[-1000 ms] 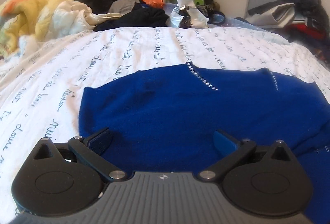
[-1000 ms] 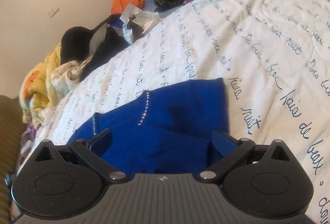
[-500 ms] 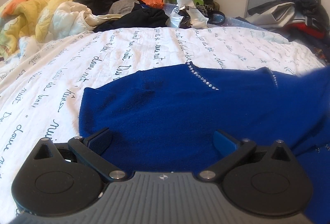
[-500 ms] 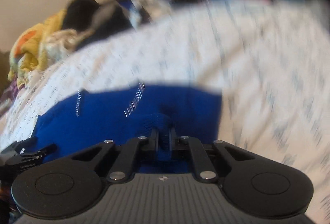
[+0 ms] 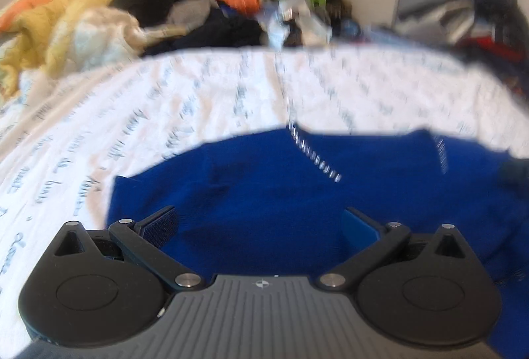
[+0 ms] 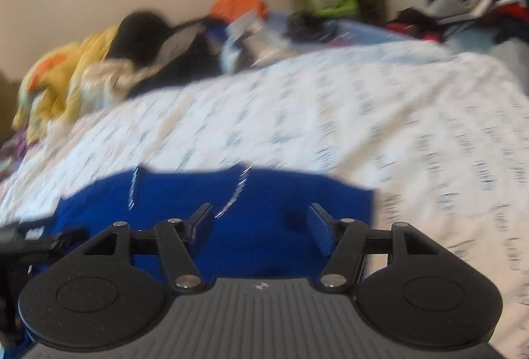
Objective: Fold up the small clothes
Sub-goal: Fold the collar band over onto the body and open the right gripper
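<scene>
Blue top point(image 5: 264, 193) is laid flat on bed point(image 5: 198, 94). Left tool point(image 5: 259, 226) is spread wide, nothing gripped. Right tool point(image 6: 259, 226) is being opened, nothing gripped.

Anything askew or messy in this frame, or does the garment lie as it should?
The blue sweater lies fairly flat on the white sheet, nothing torn or spilled. The odd part is the far end of the bed: a jumbled heap of clothes and a yellow blanket. Both views are motion-blurred.
</scene>
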### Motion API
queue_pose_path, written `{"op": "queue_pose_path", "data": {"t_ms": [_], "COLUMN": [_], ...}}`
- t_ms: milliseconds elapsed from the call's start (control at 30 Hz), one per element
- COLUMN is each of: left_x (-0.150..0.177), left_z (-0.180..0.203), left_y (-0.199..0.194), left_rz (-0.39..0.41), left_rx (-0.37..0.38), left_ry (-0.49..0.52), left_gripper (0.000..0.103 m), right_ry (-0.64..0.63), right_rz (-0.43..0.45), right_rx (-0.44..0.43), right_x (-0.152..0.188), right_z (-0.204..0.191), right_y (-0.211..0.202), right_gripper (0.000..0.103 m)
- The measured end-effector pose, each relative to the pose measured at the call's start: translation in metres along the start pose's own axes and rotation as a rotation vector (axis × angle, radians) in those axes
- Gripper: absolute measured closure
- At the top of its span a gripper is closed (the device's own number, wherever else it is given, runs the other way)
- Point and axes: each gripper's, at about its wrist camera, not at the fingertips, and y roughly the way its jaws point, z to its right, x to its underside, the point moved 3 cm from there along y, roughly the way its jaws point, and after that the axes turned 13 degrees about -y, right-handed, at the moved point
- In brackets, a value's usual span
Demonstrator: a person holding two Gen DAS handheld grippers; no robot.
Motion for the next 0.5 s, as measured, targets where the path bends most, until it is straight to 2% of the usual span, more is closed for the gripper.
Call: {"op": "queue_pose_path", "data": {"t_ms": [33, 100, 133, 167, 233, 333, 367, 400, 433, 467, 500], "left_x": [0.002, 0.007, 0.007, 0.006, 0.006, 0.012, 0.017, 0.024, 0.033, 0.045, 0.058], "left_z": [-0.003, -0.012, -0.016, -0.017, -0.014, -0.012, -0.013, -0.014, -0.014, -0.014, -0.012], "left_y": [0.008, 0.007, 0.008, 0.009, 0.009, -0.010, -0.025, -0.043, -0.058, -0.068, -0.071], "left_rz": [-0.024, 0.019, 0.014, 0.015, 0.020, 0.020, 0.008, -0.001, -0.002, -0.009, -0.030], "left_rx": [-0.001, 0.038, 0.050, 0.049, 0.029, -0.043, -0.034, 0.024, 0.075, 0.103, 0.098], "left_ry": [0.002, 0.025, 0.023, 0.022, 0.024, 0.012, -0.003, -0.024, -0.041, -0.040, -0.016], "left_gripper": [0.000, 0.000, 0.000, 0.000, 0.000, 0.002, 0.002, 0.001, 0.000, 0.000, 0.000], "right_ry": [-0.026, -0.110, -0.193, -0.209, -0.186, -0.202, -0.187, -0.160, -0.136, -0.132, -0.139], "right_rz": [-0.036, -0.100, -0.037, -0.001, 0.034, 0.001, -0.031, -0.050, -0.038, -0.001, 0.020], "right_rx": [-0.005, 0.053, 0.085, 0.088, 0.074, 0.105, 0.137, 0.156, 0.133, 0.069, 0.024], "right_x": [0.004, 0.024, 0.034, 0.041, 0.046, 0.040, 0.036, 0.035, 0.036, 0.041, 0.049], "right_z": [-0.006, -0.016, -0.022, -0.022, -0.015, -0.021, -0.025, -0.029, -0.036, -0.044, -0.052], "right_y": [0.014, 0.041, 0.040, 0.038, 0.034, 0.032, 0.027, 0.017, 0.004, -0.009, -0.019], "right_gripper": [0.041, 0.042, 0.041, 0.041, 0.041, 0.040, 0.040, 0.039, 0.037, 0.029, 0.024]}}
